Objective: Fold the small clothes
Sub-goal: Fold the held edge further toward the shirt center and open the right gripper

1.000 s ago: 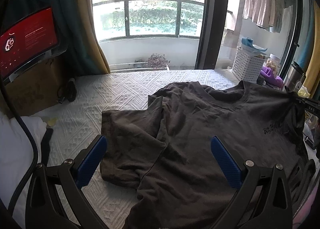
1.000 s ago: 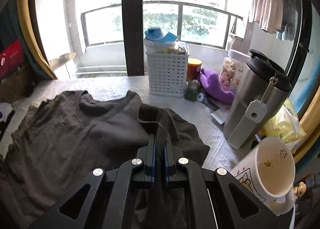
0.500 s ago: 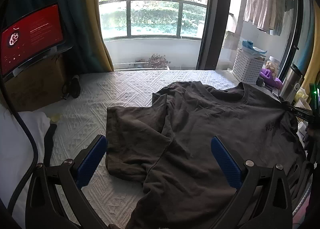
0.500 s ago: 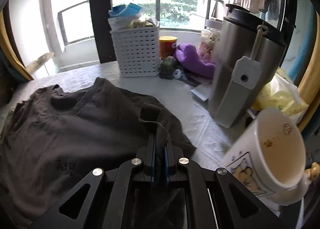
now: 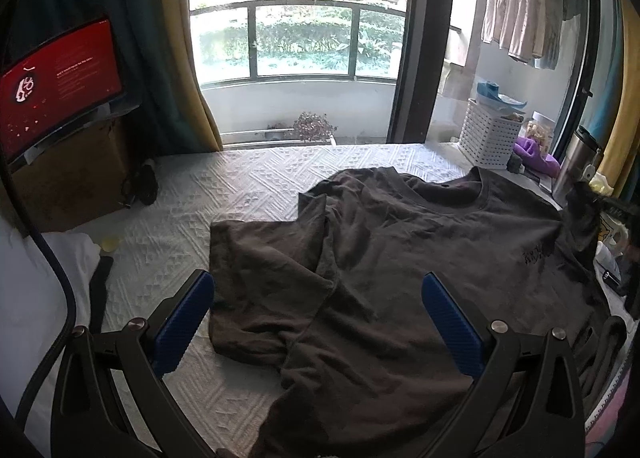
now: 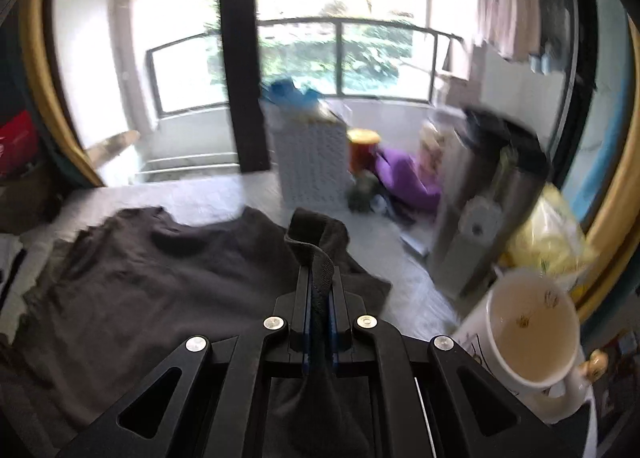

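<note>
A dark grey T-shirt [image 5: 420, 254] lies spread on the white textured bed cover [image 5: 248, 194], collar toward the window, its left sleeve [image 5: 264, 254] folded inward over the body. My left gripper [image 5: 316, 318] hovers open over the shirt's lower part, its blue pads wide apart with nothing between them. In the right wrist view the same T-shirt [image 6: 160, 278] shows, and my right gripper [image 6: 320, 286] is shut on the right sleeve's hem [image 6: 316, 250], which is lifted off the bed. That raised sleeve [image 5: 582, 206] also shows in the left view at the far right.
On the right of the bed stand a white basket [image 6: 312, 166], a steel thermos [image 6: 484, 194], a white mug [image 6: 528, 330], a yellow bag [image 6: 548, 234] and a purple cloth [image 6: 408, 182]. A red monitor [image 5: 56, 78] on a cardboard box is at left. White fabric [image 5: 36, 290] lies front left.
My right gripper swung toward the thermos and back, carrying the pinched sleeve, and the view now blurs with motion. The left gripper's view drifted slightly right; its jaws stayed open.
</note>
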A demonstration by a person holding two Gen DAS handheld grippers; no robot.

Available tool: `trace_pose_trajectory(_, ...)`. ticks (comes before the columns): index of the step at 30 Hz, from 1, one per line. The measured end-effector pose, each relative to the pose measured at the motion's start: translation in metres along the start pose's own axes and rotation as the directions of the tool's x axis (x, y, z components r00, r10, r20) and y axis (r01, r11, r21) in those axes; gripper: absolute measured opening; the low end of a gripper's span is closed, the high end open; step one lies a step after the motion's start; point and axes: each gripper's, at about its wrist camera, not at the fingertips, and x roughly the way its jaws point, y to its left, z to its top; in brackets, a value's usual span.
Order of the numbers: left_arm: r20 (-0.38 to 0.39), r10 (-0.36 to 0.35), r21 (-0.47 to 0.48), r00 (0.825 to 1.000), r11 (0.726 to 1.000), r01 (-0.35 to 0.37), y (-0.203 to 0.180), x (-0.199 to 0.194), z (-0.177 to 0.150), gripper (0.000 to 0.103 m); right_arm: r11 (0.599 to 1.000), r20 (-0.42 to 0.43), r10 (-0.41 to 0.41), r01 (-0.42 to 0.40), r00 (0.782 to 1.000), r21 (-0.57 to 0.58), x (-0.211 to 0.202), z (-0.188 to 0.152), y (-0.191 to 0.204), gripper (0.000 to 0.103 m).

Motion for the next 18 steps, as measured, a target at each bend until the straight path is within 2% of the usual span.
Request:
trace_pose_trajectory(5,0.014,0.016,-0.011,1.000,1.000,-0.016,0.010,-0.003,0.004,0.103,0.995,0.031,0.067,-0.065,0.997,-0.078,-0.017,0.010,0.038,0.006)
trace_pose_trajectory(8,0.013,0.024,-0.022,1.000,0.999,-0.023,0.017,-0.002,0.002,0.103,0.985,-0.025,0.094,-0.097,0.995,-0.145,-0.001,-0.001,0.066,0.006)
trace_pose_trajectory(9,0.010,0.025,-0.025,1.000,0.999,-0.025,0.019,-0.001,0.001,0.103,0.980,-0.071,0.104,-0.115,0.992,-0.163,0.013,-0.010,0.076,0.006)
trace_pose_trajectory(13,-0.011,0.017,-0.034,1.000,0.999,-0.017,0.029,0.005,-0.003,0.102,0.970,-0.185,0.121,-0.156,0.975,-0.184,0.045,-0.043,0.097,0.006)
trace_pose_trajectory(18,-0.049,0.045,-0.039,0.998,0.998,-0.047,0.048,0.016,-0.009,0.102,0.968,-0.280,0.113,-0.169,0.953,-0.186,0.062,-0.071,0.112,0.007)
